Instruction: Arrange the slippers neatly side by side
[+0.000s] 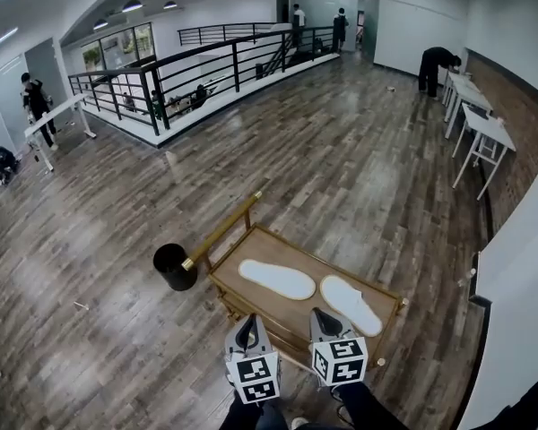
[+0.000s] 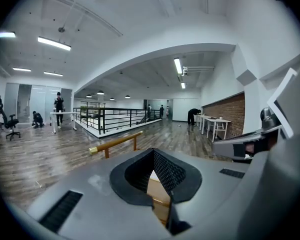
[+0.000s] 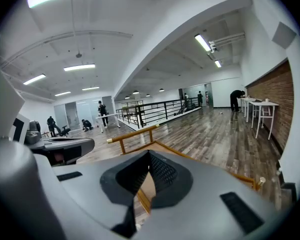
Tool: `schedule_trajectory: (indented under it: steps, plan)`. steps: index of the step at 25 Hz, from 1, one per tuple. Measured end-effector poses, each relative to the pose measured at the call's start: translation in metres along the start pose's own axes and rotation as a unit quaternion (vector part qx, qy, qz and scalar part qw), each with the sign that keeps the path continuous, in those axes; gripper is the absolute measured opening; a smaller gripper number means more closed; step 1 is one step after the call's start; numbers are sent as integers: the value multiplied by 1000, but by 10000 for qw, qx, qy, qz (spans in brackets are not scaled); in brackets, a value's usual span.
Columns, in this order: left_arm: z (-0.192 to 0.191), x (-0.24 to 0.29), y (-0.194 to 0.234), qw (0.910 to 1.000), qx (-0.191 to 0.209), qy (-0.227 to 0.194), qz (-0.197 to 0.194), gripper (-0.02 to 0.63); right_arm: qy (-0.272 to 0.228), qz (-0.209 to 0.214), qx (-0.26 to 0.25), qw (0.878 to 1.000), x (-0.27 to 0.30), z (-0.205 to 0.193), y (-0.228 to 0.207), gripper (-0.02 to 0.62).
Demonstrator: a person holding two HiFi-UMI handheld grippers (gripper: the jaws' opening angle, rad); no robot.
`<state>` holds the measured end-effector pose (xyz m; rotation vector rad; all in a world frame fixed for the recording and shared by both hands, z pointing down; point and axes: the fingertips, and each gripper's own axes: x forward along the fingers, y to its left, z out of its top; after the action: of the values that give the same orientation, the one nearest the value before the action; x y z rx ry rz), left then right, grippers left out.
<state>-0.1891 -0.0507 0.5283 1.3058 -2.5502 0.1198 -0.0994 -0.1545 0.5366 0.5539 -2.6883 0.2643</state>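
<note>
Two flat white slippers lie on a low wooden cart (image 1: 251, 236) in the head view. The left slipper (image 1: 276, 279) lies crosswise. The right slipper (image 1: 351, 305) slants toward the cart's near right corner, almost end to end with the first, a small gap between them. My left gripper (image 1: 247, 331) hovers at the cart's near edge, jaws shut and empty. My right gripper (image 1: 324, 319) is beside it, just short of the right slipper, also shut with nothing held. The left gripper view shows shut jaws (image 2: 153, 155) over cart wood, and so does the right gripper view (image 3: 149, 154).
A black round bin (image 1: 175, 267) stands on the floor by the cart's brass-tipped handle (image 1: 222, 229). White tables (image 1: 480, 133) line the right wall. A black railing (image 1: 206, 74) runs across the far floor, and several people are far off.
</note>
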Motion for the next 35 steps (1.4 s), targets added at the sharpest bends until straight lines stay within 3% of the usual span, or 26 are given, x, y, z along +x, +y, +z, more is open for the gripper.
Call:
schedule_trajectory:
  steps: [5,13,19,26,31,35]
  plan:
    - [7,56,3,9975,273,148,-636,0,29,-553,344,9979,40,9,-20,-2]
    - [39,141,4,9841,533,189,-1681,0,57,-1479,695,9865,87,34,-43,-2]
    - [41,179,-8,9680,675,341,-2392,0,70,-2295,1055,9675,88,36,-69,-2]
    - [39,199,-48,9409,891,471,-3234,1,-36,-3068,1530,9394,67,25,-95,-2]
    - [38,203,-71,9280,950,538,-3563,0,-28,-3422,1635,9253,50,21,-106,-2]
    - [44,205,-86,9226,932,489,-3712,0,-48,-3651,1687,9155,35,19,-116,-2]
